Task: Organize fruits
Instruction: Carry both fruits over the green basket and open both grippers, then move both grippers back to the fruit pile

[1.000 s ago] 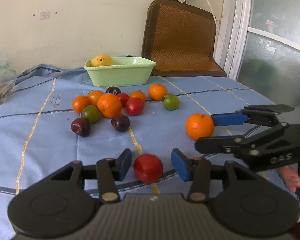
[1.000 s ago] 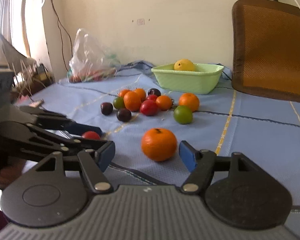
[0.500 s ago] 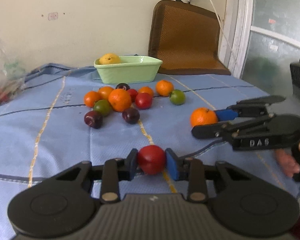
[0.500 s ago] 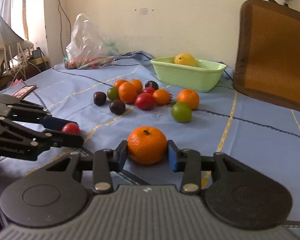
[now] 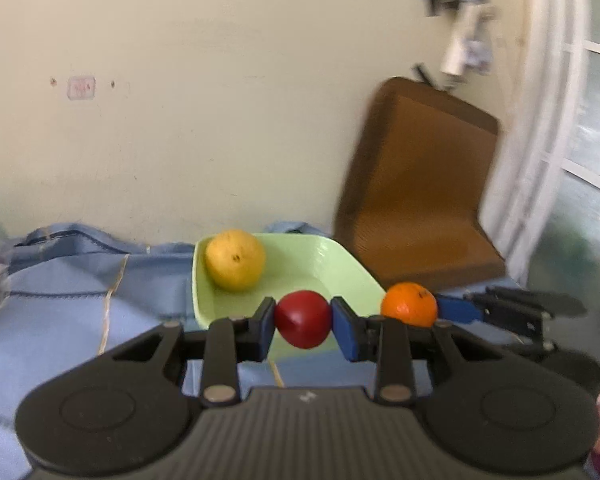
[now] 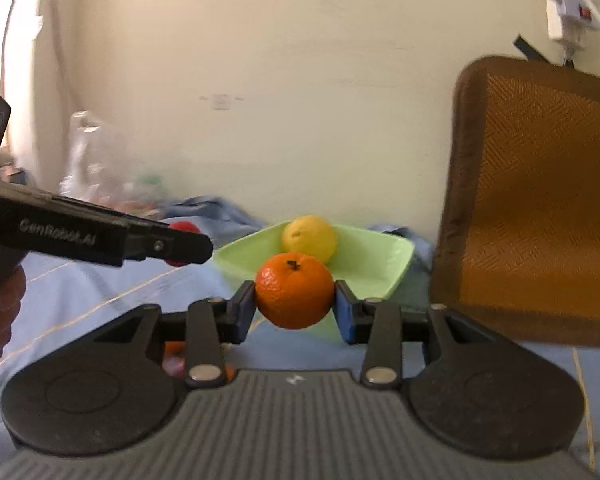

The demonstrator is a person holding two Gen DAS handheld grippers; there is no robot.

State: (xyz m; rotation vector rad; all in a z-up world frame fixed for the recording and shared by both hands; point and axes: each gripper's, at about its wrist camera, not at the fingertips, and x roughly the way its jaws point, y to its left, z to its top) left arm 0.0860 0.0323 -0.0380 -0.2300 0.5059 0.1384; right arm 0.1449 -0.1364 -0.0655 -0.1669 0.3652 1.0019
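The left claw (image 5: 303, 321) pinches a red fruit (image 5: 302, 319) between its blue pads at the centre of the left wrist view, lifted clear of the blue cloth (image 5: 60, 312) that covers the desk. Behind the fruit sits the light green bowl (image 5: 340, 264), and a yellow fruit (image 5: 235, 259) lies in its upper left corner. To the right of centre in the same view, the right claw (image 5: 424, 312) comes in from the right edge with an orange (image 5: 409, 304) held at its tip, just beside the bowl's right rim.

In the right wrist view, the right claw pinches the orange at the centre of the frame, stem up, both pads pressing its sides. The green bowl with the yellow fruit lies directly behind it. The left claw reaches in from the left edge, and a bit of the red fruit shows past its dark finger. A hand (image 6: 0, 312) grips that tool at the lower left. A brown woven chair back (image 6: 540, 200) fills the right side, against a cream wall (image 6: 260, 60). Much of the background is motion-blurred.
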